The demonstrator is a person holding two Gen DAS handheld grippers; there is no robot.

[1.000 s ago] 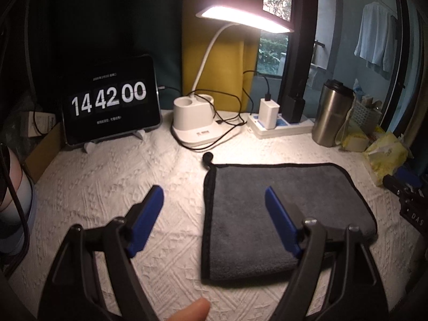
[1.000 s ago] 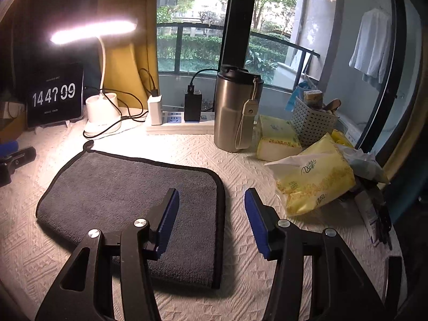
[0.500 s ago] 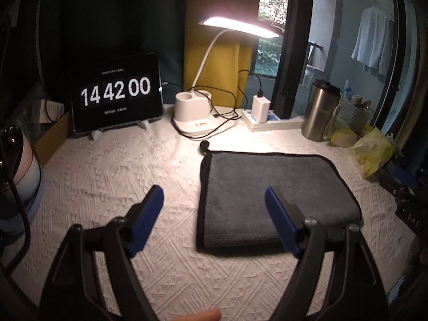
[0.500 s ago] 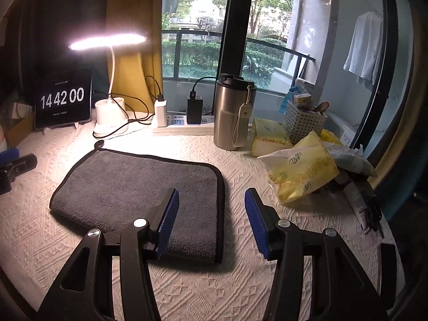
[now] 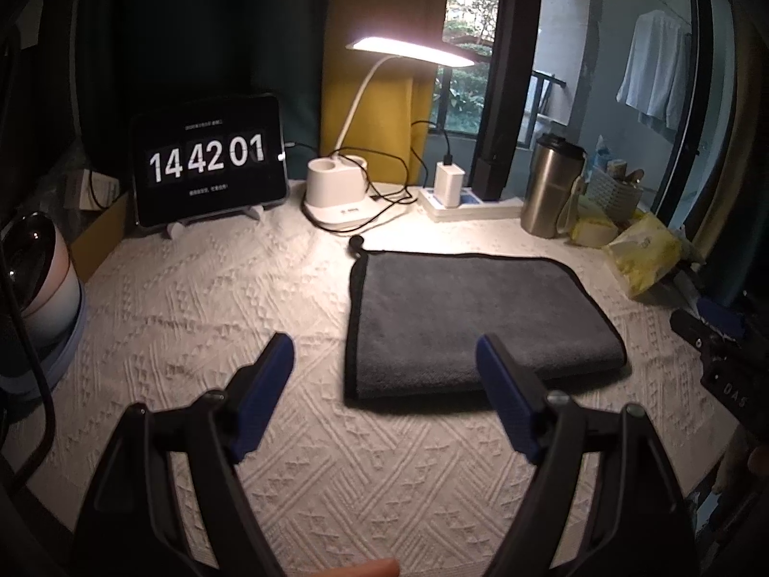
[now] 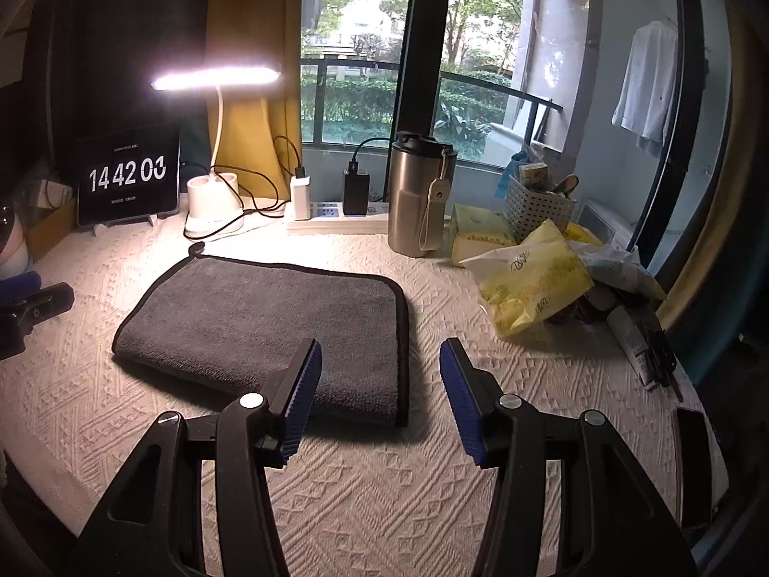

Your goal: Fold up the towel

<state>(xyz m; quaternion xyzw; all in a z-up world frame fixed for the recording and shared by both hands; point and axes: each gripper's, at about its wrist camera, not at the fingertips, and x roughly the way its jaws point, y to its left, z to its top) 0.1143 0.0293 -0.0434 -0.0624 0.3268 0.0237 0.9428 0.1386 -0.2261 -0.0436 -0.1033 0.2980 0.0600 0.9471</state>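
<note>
On the white textured tablecloth [image 5: 192,317], the left gripper [image 5: 384,360] hangs with its blue-padded jaws spread wide and empty, just short of the near left corner of the grey towel [image 5: 471,317]. The towel lies flat and folded, black-edged, before the desk lamp [image 5: 408,50] and steel tumbler [image 6: 418,197]. Further right, the right gripper [image 6: 379,365] hovers spread and empty at the towel's near right corner.

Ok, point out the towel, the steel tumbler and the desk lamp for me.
towel [image 6: 259,317], right wrist view, middle of its grey top face.
tumbler [image 6: 415,202], right wrist view, middle of the steel body.
lamp [image 5: 408,50], left wrist view, the lit head.
</note>
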